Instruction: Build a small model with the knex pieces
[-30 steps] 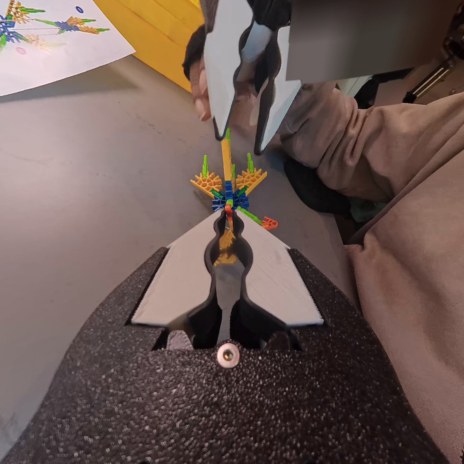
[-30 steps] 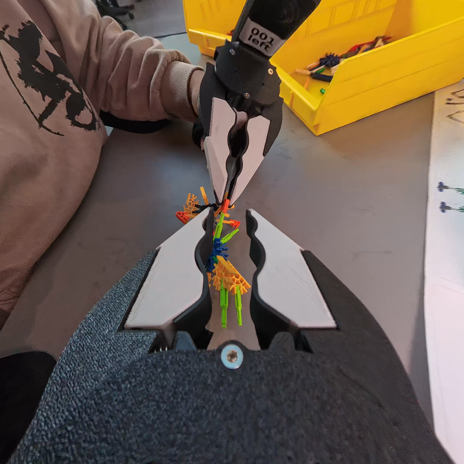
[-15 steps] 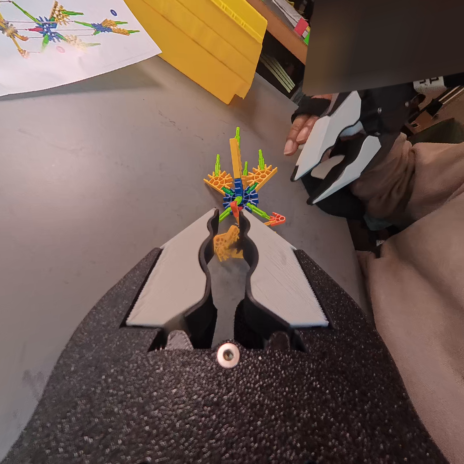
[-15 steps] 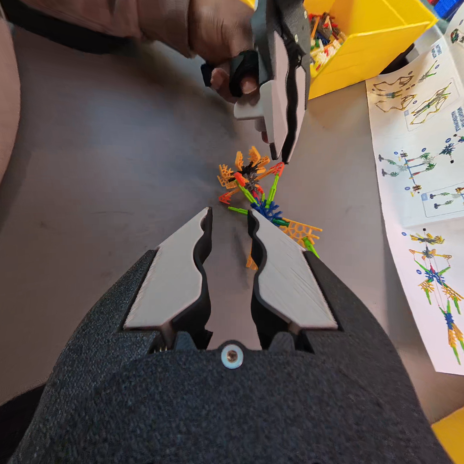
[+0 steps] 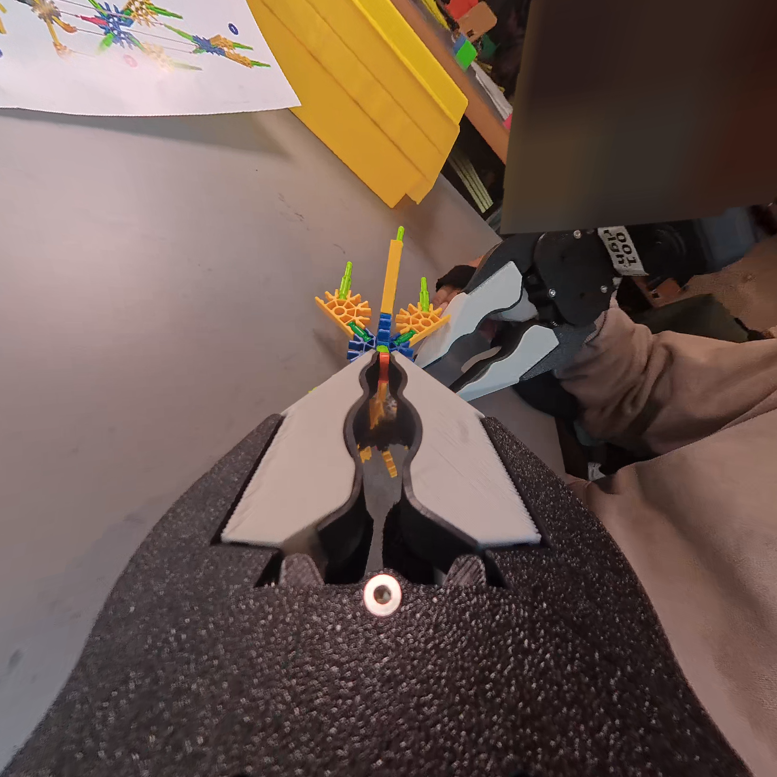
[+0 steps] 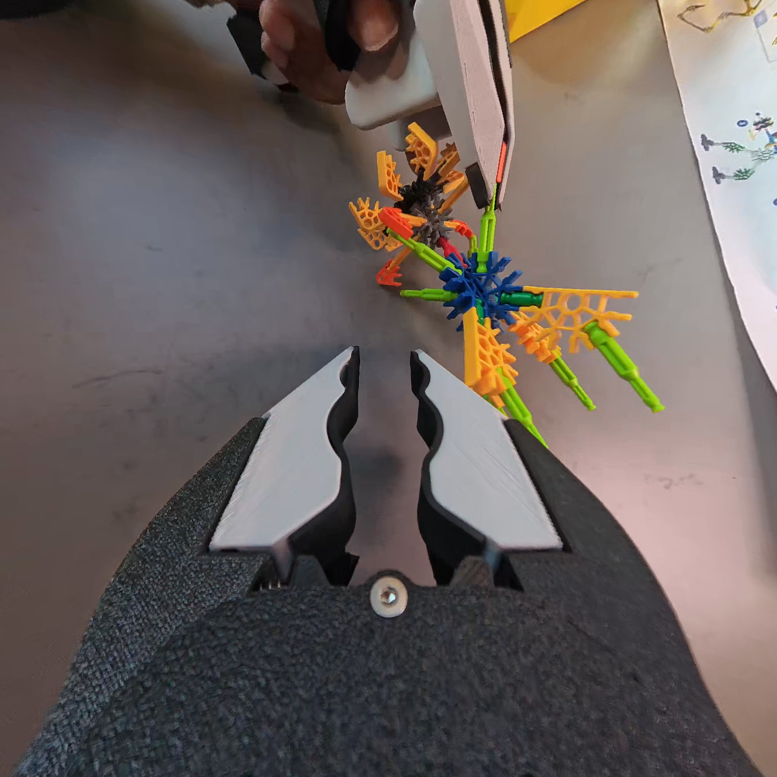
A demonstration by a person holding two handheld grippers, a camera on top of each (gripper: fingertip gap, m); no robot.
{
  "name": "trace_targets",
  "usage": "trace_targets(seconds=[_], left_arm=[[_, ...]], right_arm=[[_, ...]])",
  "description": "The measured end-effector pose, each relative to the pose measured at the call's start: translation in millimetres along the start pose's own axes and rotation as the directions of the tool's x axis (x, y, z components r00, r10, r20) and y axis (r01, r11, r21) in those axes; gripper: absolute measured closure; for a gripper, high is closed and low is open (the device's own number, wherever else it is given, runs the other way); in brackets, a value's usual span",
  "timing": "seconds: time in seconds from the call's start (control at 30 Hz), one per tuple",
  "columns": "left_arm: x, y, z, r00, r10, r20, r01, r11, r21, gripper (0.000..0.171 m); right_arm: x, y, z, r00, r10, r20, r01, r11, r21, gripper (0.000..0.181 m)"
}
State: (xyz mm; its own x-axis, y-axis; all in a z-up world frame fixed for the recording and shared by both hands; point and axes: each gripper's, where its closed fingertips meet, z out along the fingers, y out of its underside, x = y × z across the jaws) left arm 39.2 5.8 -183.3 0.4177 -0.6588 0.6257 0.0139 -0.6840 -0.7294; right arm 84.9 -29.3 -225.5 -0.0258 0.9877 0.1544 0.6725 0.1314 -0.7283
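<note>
Grey tabletop (image 5: 147, 294), scuffed, is seen beneath both grippers; yellow bins (image 5: 370, 105) and a printed instruction sheet (image 5: 126, 54) with coloured diagrams lie at its far edge. A person's tan sleeve (image 5: 651, 378) is seen on the right of the left wrist view.

Left gripper (image 5: 382, 357): tips are brought together on a thin orange-red piece at the near end of the construction-toy model (image 6: 475, 286). The clamp is confirmed in the right wrist view, where the orange piece and a green rod are seen pinched at the tip of that gripper (image 6: 494, 197). Half a second ago these tips stood slightly parted around the model; they are now closed on it.

Model: rods and connectors in blue, green, yellow-orange, grey and red. A blue snowflake hub (image 6: 479, 290) sits at its centre, with orange fan pieces and green rods radiating outward. Whether it rests on the table or is partly lifted cannot be told.

Right gripper (image 6: 384, 357): fingers are held apart, with nothing between them. A second ago it was placed around the far yellow rod (image 5: 391, 277) of the model; it is now drawn off to the side, just beside the nearest orange fan (image 6: 487, 361). In the left wrist view it (image 5: 437, 370) is seen low at the right of the model.

Judgement: the hold has been passed to the left gripper alone.
</note>
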Motion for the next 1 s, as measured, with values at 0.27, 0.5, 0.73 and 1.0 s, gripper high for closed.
trace_targets(seconds=[0.27, 0.5, 0.73, 1.0], left_arm=[[26, -34, -17, 0.969, -0.089, -0.229, 0.137, 0.969, 0.204, 0.169], [39, -68, -41, 0.930, -0.089, -0.358, 0.254, 0.858, 0.447, 0.169], [40, -77, -55, 0.952, -0.029, -0.306, 0.208, 0.794, 0.572, 0.170], [39, -60, -48, 0.968, 0.022, -0.249, 0.099, 0.879, 0.466, 0.168]], right_arm=[[6, -30, -4, 0.979, 0.183, 0.091, -0.197, 0.964, 0.177, 0.156], [23, -84, -27, 0.859, 0.420, 0.293, -0.512, 0.719, 0.470, 0.158], [33, -101, -26, 0.793, 0.464, 0.395, -0.609, 0.613, 0.503, 0.178], [26, -94, -28, 0.835, 0.393, 0.385, -0.546, 0.682, 0.487, 0.179]])
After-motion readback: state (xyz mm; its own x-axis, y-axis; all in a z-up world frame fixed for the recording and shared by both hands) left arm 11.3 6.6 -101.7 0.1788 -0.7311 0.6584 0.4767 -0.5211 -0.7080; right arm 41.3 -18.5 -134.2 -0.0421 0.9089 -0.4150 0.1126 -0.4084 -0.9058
